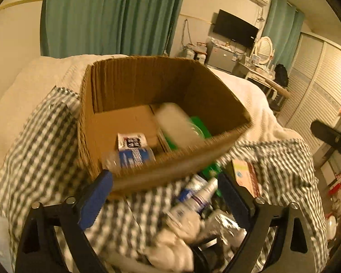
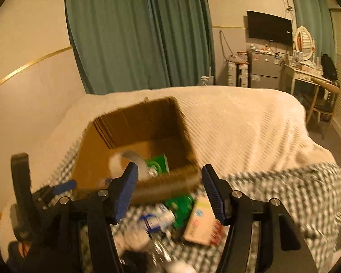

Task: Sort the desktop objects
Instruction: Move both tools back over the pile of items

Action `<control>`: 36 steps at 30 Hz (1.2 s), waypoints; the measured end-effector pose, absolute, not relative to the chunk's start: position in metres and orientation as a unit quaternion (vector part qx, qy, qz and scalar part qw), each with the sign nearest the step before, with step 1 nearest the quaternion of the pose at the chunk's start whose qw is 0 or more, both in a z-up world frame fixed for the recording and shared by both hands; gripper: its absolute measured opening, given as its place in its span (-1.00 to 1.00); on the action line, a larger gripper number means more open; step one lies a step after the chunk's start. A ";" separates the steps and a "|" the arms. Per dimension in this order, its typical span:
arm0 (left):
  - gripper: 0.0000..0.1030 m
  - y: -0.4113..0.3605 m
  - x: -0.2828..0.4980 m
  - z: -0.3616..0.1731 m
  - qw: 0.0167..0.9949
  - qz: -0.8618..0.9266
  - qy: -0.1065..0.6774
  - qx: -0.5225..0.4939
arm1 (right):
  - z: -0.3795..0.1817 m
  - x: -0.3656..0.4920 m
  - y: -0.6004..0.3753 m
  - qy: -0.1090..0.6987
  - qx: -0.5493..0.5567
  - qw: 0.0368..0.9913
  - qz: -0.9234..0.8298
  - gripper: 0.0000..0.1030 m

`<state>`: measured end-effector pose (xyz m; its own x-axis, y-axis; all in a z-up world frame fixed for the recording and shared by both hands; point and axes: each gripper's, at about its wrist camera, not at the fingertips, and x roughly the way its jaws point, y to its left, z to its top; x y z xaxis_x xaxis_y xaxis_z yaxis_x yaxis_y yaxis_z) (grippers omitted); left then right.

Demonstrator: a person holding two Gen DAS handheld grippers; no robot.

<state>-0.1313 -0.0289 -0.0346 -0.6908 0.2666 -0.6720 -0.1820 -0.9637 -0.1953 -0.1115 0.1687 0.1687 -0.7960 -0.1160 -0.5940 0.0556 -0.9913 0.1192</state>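
Note:
An open cardboard box (image 1: 102, 118) stands on a checked cloth. Inside lie a blue-labelled plastic bottle (image 1: 131, 157), a small sachet (image 1: 131, 142), a blurred white container (image 1: 177, 125) and a green pack (image 1: 200, 127). My left gripper (image 1: 166, 186) is open just in front of the box's near wall, with nothing between its blue pads. Below it lies a pile: a small bottle (image 1: 202, 195), crumpled white tissue (image 1: 181, 227) and a beige carton (image 1: 247, 177). My right gripper (image 2: 169, 175) is open over the same pile, above a bottle (image 2: 156, 218), a green pack (image 2: 181, 207) and the beige carton (image 2: 202, 223).
The checked cloth (image 1: 41, 141) covers part of a bed with a white quilt (image 2: 238, 125). Green curtains (image 2: 136, 34) hang behind. A dresser with a mirror (image 2: 307, 68), a wall TV (image 2: 269, 26) and louvred wardrobe doors (image 1: 318, 86) stand far right.

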 end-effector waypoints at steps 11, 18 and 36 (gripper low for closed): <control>0.92 0.022 -0.085 -0.094 0.146 0.880 -0.018 -0.453 | 0.082 -0.042 0.190 -0.014 0.366 -0.001 -0.931 0.22; 0.92 0.038 -0.075 -0.111 0.149 0.871 0.008 -0.467 | 0.045 -0.042 0.203 -0.047 0.409 -0.002 -0.911 0.22; 0.63 0.062 -0.075 -0.130 0.163 0.855 0.094 -0.484 | 0.041 -0.043 0.197 -0.040 0.425 -0.005 -0.904 0.23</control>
